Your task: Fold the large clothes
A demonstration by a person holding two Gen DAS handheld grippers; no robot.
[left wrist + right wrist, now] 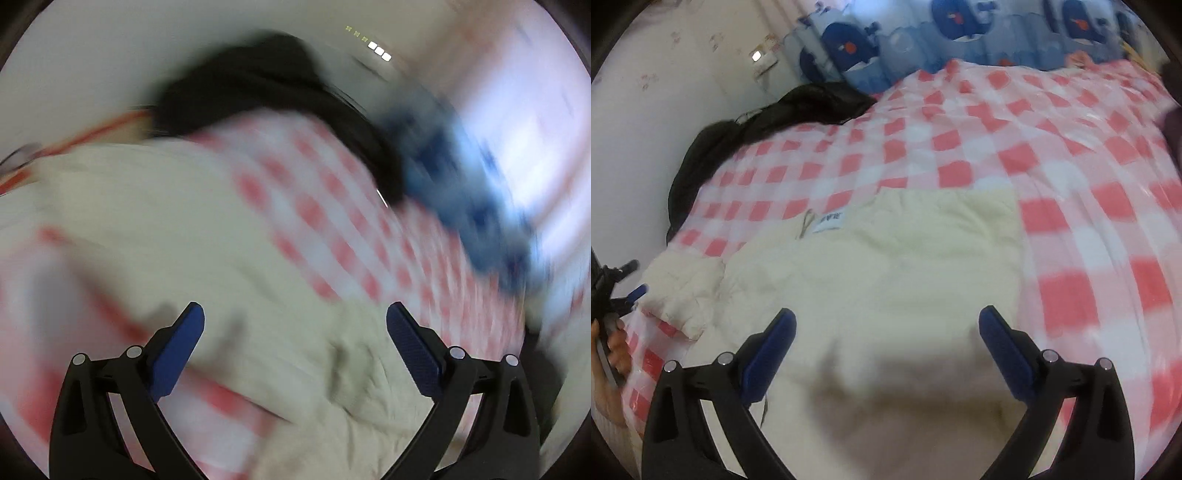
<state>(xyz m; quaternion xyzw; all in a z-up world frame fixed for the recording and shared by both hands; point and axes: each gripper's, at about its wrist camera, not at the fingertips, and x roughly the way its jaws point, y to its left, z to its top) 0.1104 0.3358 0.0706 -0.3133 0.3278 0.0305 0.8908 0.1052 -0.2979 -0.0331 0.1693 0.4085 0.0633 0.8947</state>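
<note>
A cream garment (886, 266) lies spread on the red-and-white checked bedcover (1052, 166), a white label (829, 221) near its far edge and a sleeve (683, 295) lying out to the left. My right gripper (886, 325) hovers open just above the garment's near part, nothing between its fingers. At the left edge of the right wrist view the left gripper (631, 291) shows, held by a hand. The left wrist view is heavily blurred: my left gripper (295, 321) is open over the cream garment (184, 229), holding nothing.
A black garment (757, 118) lies along the bed's far left edge against a white wall (646, 110). Blue patterned pillows or headboard fabric (942, 33) run along the far side of the bed. A dark object (1171, 110) sits at the right edge.
</note>
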